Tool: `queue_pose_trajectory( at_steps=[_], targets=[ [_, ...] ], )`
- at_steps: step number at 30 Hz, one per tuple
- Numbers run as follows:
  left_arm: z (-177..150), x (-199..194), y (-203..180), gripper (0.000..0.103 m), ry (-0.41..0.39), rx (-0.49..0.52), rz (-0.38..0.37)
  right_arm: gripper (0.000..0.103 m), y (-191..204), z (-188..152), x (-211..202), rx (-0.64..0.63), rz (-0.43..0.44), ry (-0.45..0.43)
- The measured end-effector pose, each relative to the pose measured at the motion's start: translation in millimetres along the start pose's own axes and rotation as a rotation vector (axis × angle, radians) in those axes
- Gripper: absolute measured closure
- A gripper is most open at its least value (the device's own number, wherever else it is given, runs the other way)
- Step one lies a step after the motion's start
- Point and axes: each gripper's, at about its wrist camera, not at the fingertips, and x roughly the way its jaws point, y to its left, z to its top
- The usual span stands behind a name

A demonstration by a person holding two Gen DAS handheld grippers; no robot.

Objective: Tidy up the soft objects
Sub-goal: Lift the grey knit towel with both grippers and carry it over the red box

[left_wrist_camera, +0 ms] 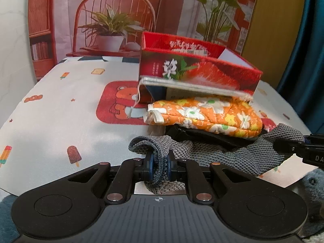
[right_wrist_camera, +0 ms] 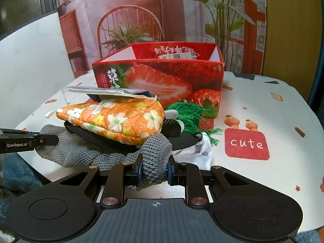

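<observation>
I have the grey knitted cloth (left_wrist_camera: 212,151) pinched at both ends. My left gripper (left_wrist_camera: 159,167) is closed down on a folded corner of it, the fabric bunched between the blue pads (left_wrist_camera: 149,165) and hanging a little below them. My right gripper (right_wrist_camera: 155,169) is likewise clamped tight on the opposite corner, a thick roll of knit filling the narrow gap between its fingers. The cloth stretches between the two tools along the near edge of the table, sagging in the middle, and each gripper shows at the side of the other's view.

Just beyond the cloth lies an orange quilted pouch with white and yellow flowers (right_wrist_camera: 117,119), resting on a flat black item (right_wrist_camera: 182,139) that I cannot identify. A thin white-edged sheet or card (right_wrist_camera: 97,91) sits on top of the pouch, its far end against the box. To the right of the pouch there is a bundle of green fringe (right_wrist_camera: 188,111) and a crumpled white cloth (right_wrist_camera: 196,151), touching the black item. Behind all this stands an open red cardboard box printed with strawberries (right_wrist_camera: 162,77), near the middle of the table. The white tablecloth with small food prints and red patches (right_wrist_camera: 273,121) covers the surface.

Both grippers point forward toward the far side, held low and roughly level at the near table edge, the pile directly ahead of them.
</observation>
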Motion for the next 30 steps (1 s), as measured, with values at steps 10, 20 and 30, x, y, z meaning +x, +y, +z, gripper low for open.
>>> queue_pose_trajectory(
  at_steps=[10, 20, 30],
  targets=[
    [14.8, -28.0, 0.8, 0.090, -0.031, -0.018, -0.042, 0.083, 11.4, 14.2, -29.2, -0.051, 0.022, -0.090],
    [29.1, -58.2, -3.9, 0.090, -0.129, 0.003, -0.067, 0.083, 12.6, 25.8, -47.7, -0.054, 0.020, -0.160],
    [46.3, -63.2, -19.5, 0.090, -0.170, 0.051, -0.058, 0.083, 10.7, 38.8, -54.4, -0.060, 0.014, -0.211]
  ],
)
